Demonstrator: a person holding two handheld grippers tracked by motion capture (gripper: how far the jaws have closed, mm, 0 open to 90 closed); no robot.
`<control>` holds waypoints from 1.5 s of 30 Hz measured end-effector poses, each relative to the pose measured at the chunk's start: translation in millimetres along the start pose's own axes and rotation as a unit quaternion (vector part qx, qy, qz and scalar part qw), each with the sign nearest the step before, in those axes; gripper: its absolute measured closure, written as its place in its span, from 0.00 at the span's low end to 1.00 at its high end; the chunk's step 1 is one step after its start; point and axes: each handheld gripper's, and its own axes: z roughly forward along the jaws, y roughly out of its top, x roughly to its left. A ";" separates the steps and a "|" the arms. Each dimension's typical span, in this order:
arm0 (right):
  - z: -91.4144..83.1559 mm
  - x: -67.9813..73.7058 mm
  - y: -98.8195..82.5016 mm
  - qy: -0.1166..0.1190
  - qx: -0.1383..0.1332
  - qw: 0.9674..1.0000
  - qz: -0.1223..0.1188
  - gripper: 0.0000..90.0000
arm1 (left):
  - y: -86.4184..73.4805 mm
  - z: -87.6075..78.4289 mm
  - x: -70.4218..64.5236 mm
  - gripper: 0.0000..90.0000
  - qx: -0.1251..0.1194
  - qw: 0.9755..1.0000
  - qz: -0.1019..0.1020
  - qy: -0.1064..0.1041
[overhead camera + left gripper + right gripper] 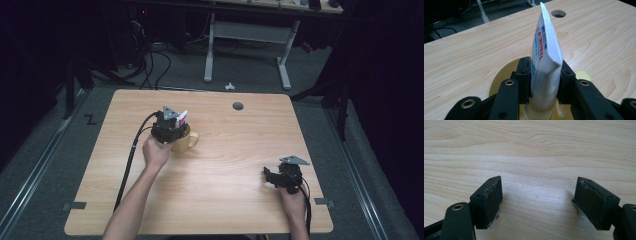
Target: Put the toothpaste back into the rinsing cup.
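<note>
Left gripper view has the left gripper (544,82) clenched on a white tube (545,52) standing in the yellow mug (184,142), release apparently pending, while beside it the right gripper (537,200) idles, fingers spread

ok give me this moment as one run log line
left tool shut on white tube, over yellow mug | right tool open, above bare wooden table

Your counter (210,175) sits evenly lit from above while the room around it falls nearly black. The high view is soft and low in detail. Up close, the tube (545,47) reads sharp; the right claw (537,202) casts a faint shadow.
</note>
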 end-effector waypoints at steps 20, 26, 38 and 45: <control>0.0 0.0 0.0 0.000 0.000 1.000 0.000 0.25 | -4.9 -3.7 -0.3 0.67 -0.002 1.000 0.000 -0.001; 0.1 0.1 0.0 0.000 -0.001 1.000 0.000 0.25 | -6.1 -4.4 0.6 0.56 -0.004 1.000 -0.008 0.002; 0.1 0.1 0.0 0.000 -0.001 1.000 0.000 0.25 | -6.2 -13.9 -1.8 0.43 -0.012 1.000 -0.005 -0.001; 0.1 0.1 -0.1 0.000 -0.001 1.000 0.000 0.25 | -4.4 -20.6 -4.8 0.40 -0.018 1.000 -0.002 -0.007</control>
